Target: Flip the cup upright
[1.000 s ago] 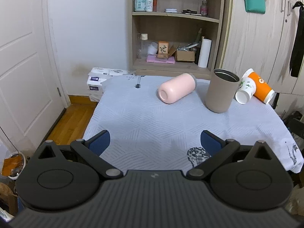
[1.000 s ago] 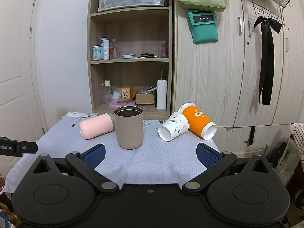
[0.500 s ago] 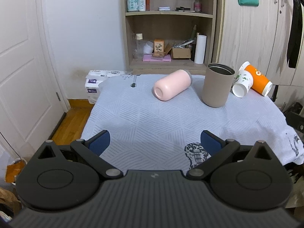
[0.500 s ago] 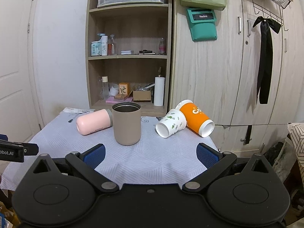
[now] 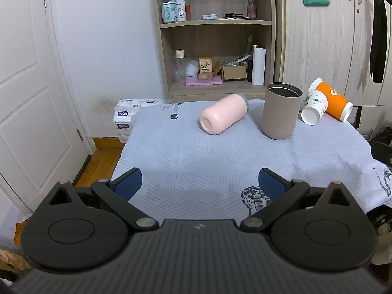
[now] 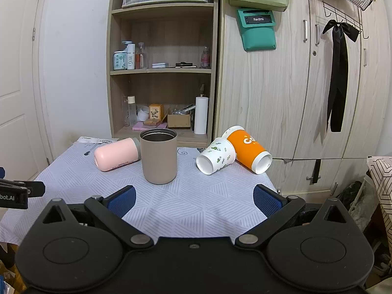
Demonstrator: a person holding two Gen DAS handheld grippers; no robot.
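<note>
Not much done yet, I'd say: on the table (image 6: 73,171) only the taupe tumbler (image 6: 159,159) stands upright, while the pink cup (image 5: 224,113) on its left, plus the orange paper cup (image 6: 248,149) and white leaf-print cup (image 6: 215,156) at far right, lie tipped. Left gripper (image 5: 199,183) and right gripper (image 6: 193,198) are both spread wide, holding nothing.

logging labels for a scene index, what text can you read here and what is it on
"Redmi": on the green pouch hanging on the cupboard.
"WIG": on the white bottle on the shelf.
"bot.AI": cut off, on the left tool at the frame edge.
"C": partial white lettering on the orange cup.
Labels on the teal jar and tissue packs: too small to read.
</note>
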